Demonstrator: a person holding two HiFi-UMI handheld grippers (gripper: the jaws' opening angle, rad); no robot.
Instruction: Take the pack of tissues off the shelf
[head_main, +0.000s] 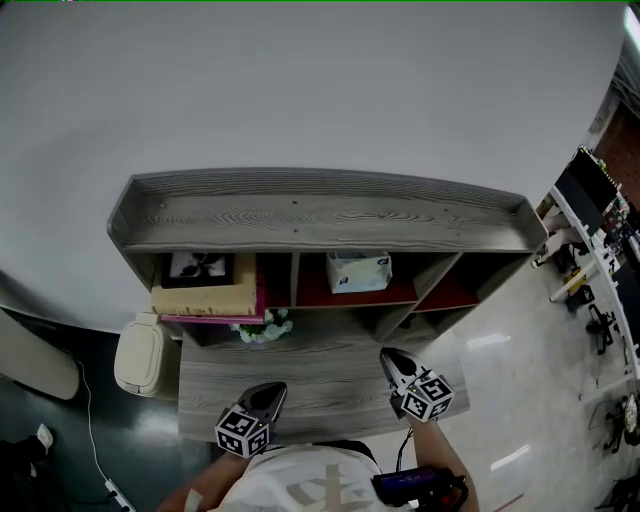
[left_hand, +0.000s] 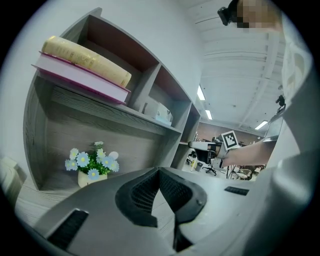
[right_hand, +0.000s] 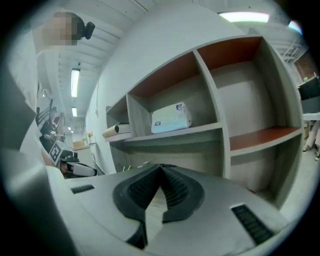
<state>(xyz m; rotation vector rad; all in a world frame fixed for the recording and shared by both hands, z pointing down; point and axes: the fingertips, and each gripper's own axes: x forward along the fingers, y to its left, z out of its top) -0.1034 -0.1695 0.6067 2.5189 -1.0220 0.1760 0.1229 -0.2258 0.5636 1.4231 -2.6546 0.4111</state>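
Right gripper (head_main: 388, 356): jaws closed tip to tip with nothing between them, as the right gripper view shows (right_hand: 161, 170). It is held over the grey wood-grain desk surface (head_main: 330, 390) and points toward the shelf (head_main: 320, 215), well apart from it.

Left gripper (head_main: 276, 388): jaws likewise closed and holding nothing (left_hand: 159, 171). It is over the same desk surface, to the left of the right gripper and farther from the shelf.

Pack of tissues (head_main: 358, 271): white with pale blue print, lying on the red-brown floor of an upper-tier compartment near the middle of the shelf. It is touched by neither gripper. In the right gripper view it (right_hand: 171, 118) appears above the jaw tips and slightly to their right. In the left gripper view only a small part of it (left_hand: 162, 116) is visible past a divider.

Left upper compartment: a yellowish book (head_main: 205, 298) lies flat on a pink book (left_hand: 80, 80), and a dark picture frame (head_main: 198, 268) stands behind them.

Lower tier: a small pot of pale blue and white flowers (left_hand: 92, 162) stands in the recess beneath the books, at the back of the desk surface.

Floor at left: a cream-coloured container (head_main: 140, 356) stands beside the desk.
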